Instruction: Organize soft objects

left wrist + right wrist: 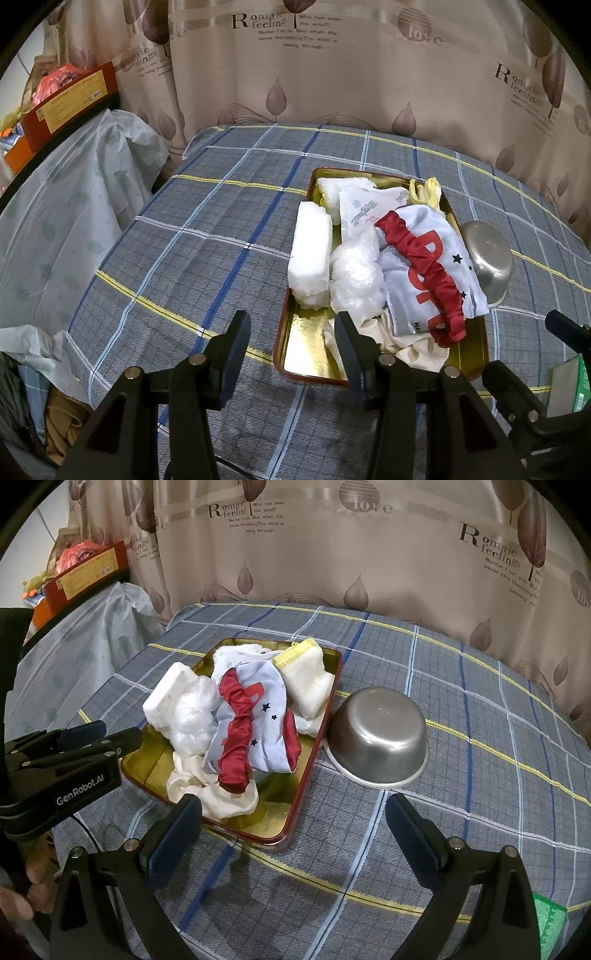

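A gold tray [306, 354] [147, 764] with a red rim sits on the plaid cloth and holds a pile of soft things: a white foam block [310, 254] [162, 698], a crumpled clear plastic bag [356, 273] [194, 716], a white printed cloth [439, 266] [258, 698], a red scrunchie [424, 269] [234, 734], a cream cloth [413, 350] [221, 797] and a yellow-edged sponge [306, 675]. My left gripper [291, 354] [118, 738] is open and empty at the tray's near left corner. My right gripper [295, 823] is open and empty in front of the tray.
An upturned steel bowl [376, 734] [487, 254] stands right of the tray. A patterned curtain [332, 74] hangs behind the table. A plastic-covered shelf [55, 206] with a red box [70, 99] is at left. A green object [550, 923] lies at the near right edge.
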`<state>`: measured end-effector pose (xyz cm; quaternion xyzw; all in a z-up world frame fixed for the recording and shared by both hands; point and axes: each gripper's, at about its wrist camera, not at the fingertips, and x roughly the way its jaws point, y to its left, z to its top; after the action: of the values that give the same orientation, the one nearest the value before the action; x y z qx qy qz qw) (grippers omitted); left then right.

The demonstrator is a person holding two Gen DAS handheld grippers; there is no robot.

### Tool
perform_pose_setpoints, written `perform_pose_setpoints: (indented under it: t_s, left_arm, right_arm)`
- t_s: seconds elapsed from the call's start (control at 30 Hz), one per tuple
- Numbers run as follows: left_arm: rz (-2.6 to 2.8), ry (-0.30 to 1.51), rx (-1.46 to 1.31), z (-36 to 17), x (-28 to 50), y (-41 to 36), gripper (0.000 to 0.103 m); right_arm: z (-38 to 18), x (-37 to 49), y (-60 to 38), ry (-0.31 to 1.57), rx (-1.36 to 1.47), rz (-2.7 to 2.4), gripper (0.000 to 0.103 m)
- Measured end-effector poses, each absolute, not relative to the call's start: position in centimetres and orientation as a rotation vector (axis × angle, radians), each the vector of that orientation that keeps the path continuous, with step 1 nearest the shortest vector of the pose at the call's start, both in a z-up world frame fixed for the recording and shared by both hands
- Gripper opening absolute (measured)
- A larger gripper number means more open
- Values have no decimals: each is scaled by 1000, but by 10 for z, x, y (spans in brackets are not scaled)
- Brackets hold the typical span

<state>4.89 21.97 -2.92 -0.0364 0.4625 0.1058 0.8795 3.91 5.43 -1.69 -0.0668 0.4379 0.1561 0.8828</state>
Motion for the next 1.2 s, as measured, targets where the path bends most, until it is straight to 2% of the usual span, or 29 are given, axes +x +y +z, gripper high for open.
perform_pose_setpoints:
  t_s: [1.2]
  left_arm:
    - [210,966,-65,-31,51,216,48]
  right_arm:
    - [-19,39,56,922,-139,323,99]
